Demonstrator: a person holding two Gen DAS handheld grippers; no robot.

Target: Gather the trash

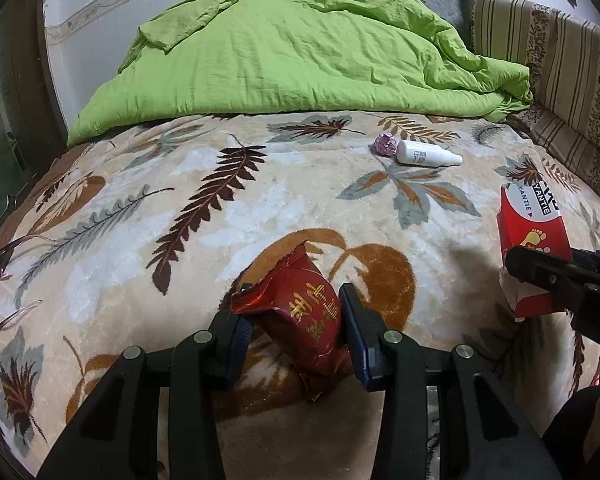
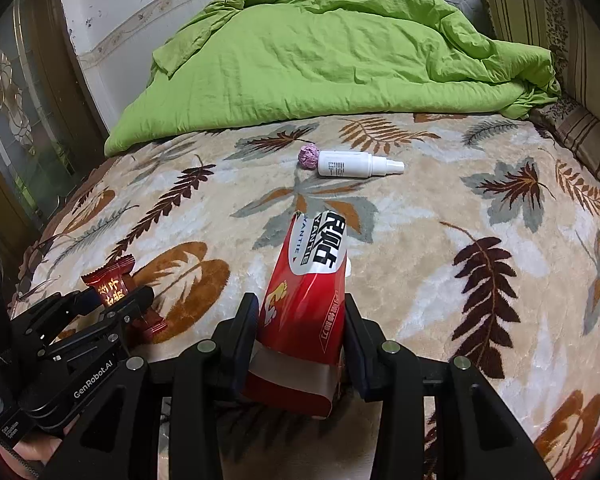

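Note:
My left gripper [image 1: 296, 316] is shut on a dark red snack wrapper [image 1: 300, 300] with gold characters, held just above the leaf-patterned blanket [image 1: 140, 208]. My right gripper [image 2: 300, 320] is shut on a red and white carton [image 2: 312, 276], tilted away from me. Each gripper shows in the other view: the right one with the carton [image 1: 528, 220] at the right edge, the left one with the wrapper [image 2: 112, 284] at the lower left. A crumpled pink paper ball [image 1: 385, 145] and a white spray bottle [image 1: 424, 154] lie side by side farther up the bed, also in the right wrist view [image 2: 309, 157], [image 2: 352, 164].
A crumpled green duvet [image 1: 280, 52] covers the far half of the bed. A striped patterned cushion [image 1: 560, 64] lines the right side. A white wall with a border [image 1: 80, 12] and a dark glazed door [image 2: 16, 120] stand on the left.

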